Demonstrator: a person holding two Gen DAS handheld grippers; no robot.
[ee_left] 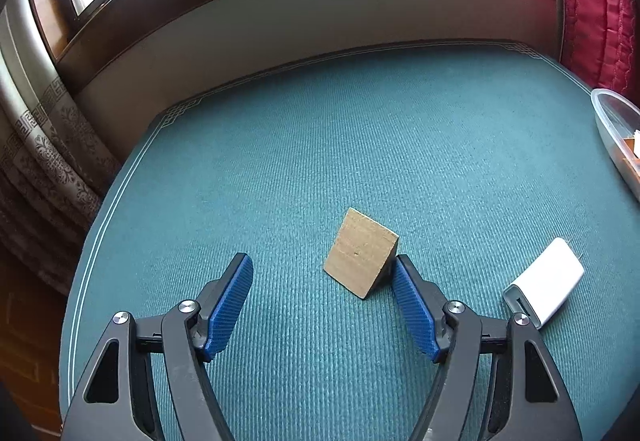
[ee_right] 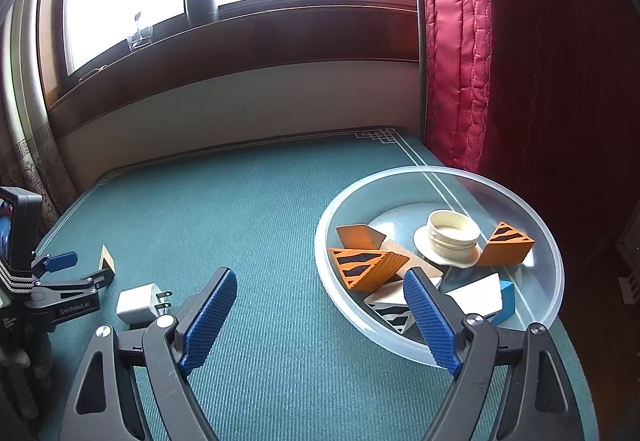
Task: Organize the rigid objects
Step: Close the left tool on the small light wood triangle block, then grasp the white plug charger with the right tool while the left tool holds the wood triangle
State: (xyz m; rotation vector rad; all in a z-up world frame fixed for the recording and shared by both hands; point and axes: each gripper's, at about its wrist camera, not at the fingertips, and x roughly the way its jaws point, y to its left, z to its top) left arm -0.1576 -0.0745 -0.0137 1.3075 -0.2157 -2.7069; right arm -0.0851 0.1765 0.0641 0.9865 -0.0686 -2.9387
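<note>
Green mat [ee_left: 280, 161] was mostly bare in the left wrist view, open room to its bordered edge at upper left and the wall beyond. Wooden wedge [ee_left: 360, 253] sat at centre, white charger [ee_left: 544, 287] lower right, clear bowl [ee_left: 612, 129] at right edge. Left gripper [ee_left: 322, 267] angled down, jaws partly open, holding nothing; right fingertip [ee_left: 400, 269] just beside the wedge, contact unclear. Right gripper [ee_right: 320, 281] wide open, empty, tilted down, right finger over the bowl's near rim [ee_right: 400, 341]; painted blocks [ee_right: 368, 265] lay inside.
</note>
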